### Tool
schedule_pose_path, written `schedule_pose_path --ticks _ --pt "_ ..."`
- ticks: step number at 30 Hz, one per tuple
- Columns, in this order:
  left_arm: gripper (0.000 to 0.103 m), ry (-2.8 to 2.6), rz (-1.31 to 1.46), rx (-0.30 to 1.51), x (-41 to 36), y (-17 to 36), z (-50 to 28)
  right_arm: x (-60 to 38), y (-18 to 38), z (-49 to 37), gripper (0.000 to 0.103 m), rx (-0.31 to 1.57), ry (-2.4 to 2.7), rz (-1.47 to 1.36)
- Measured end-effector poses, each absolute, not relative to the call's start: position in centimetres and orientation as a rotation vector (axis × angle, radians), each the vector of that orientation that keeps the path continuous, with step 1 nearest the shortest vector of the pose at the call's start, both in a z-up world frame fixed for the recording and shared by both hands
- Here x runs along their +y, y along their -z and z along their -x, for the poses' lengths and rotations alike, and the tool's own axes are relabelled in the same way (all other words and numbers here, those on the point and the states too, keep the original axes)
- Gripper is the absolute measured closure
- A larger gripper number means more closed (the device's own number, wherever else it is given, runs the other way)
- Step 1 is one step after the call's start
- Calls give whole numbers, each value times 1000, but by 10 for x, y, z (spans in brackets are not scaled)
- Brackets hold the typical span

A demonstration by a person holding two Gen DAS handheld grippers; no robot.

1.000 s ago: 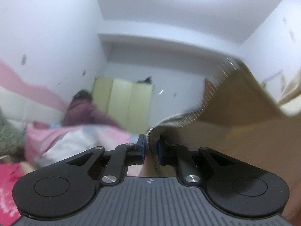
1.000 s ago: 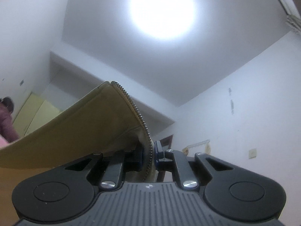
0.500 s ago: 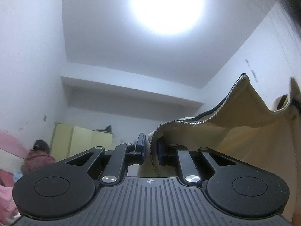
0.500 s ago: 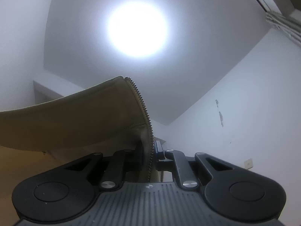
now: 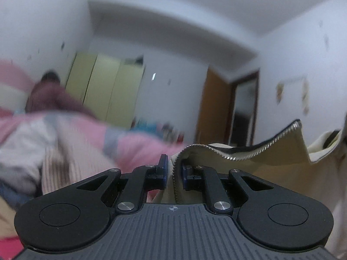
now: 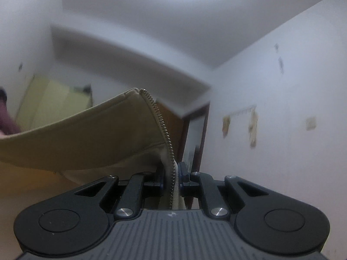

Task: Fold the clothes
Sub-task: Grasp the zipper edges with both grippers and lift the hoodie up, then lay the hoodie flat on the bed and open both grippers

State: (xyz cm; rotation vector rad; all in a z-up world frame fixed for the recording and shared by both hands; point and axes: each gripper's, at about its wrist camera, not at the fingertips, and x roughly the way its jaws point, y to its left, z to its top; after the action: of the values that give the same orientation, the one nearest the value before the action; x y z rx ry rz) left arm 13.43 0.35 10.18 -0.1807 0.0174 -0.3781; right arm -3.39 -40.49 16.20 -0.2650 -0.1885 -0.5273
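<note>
A tan jacket (image 5: 277, 164) with a metal zipper edge is stretched in the air between both grippers. My left gripper (image 5: 174, 169) is shut on its zippered hem, and the cloth runs off to the right. In the right wrist view the same jacket (image 6: 86, 145) spreads to the left, with my right gripper (image 6: 172, 174) shut on the zipper edge. The jacket's lower part hangs out of sight below both cameras.
A bed with pink and white bedding (image 5: 71, 134) lies at the left. A person in a maroon top (image 5: 45, 95) sits behind it. Pale green wardrobe doors (image 5: 108, 91) and a brown doorway (image 5: 243, 108) line the far wall.
Both cameras swung up toward the ceiling lamp half a second ago and have tipped back down to the room. The jacket stays pinched in both grippers throughout.
</note>
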Motion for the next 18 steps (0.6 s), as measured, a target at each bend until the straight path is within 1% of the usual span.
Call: schedule_pose_path --ticks 3,6,9,10,11,12,13,14,15,16,17,18 --pt "91 340 149 135 -4 -74 -198 -427 -135 -26 91 -64 487 238" --pt "91 296 111 253 -19 -49 -249 -438 -96 -91 91 78 450 213" --pt "89 274 82 442 -39 -19 -289 -458 -48 -166 90 287 405 187" --pt "89 268 72 518 -49 -9 -297 -457 -29 -186 89 371 389 174" --pt "89 262 70 607 -53 8 -313 -459 -10 -200 86 456 376 162" --pt "87 256 70 694 -57 24 -329 -461 9 -213 79 541 362 149" --pt "84 260 89 765 -55 37 -340 -463 28 -227 73 625 348 135" --pt "82 260 117 819 -53 47 -344 -464 47 -241 70 710 333 122" --pt "77 258 149 843 -49 52 -344 -466 66 -255 68 794 318 108" --pt "73 258 168 834 -44 50 -339 -464 78 -263 60 838 310 121" --pt "64 258 186 824 -39 49 -335 -455 77 -259 55 823 310 173" --pt "58 264 201 808 -34 42 -328 -450 69 -252 46 806 308 222"
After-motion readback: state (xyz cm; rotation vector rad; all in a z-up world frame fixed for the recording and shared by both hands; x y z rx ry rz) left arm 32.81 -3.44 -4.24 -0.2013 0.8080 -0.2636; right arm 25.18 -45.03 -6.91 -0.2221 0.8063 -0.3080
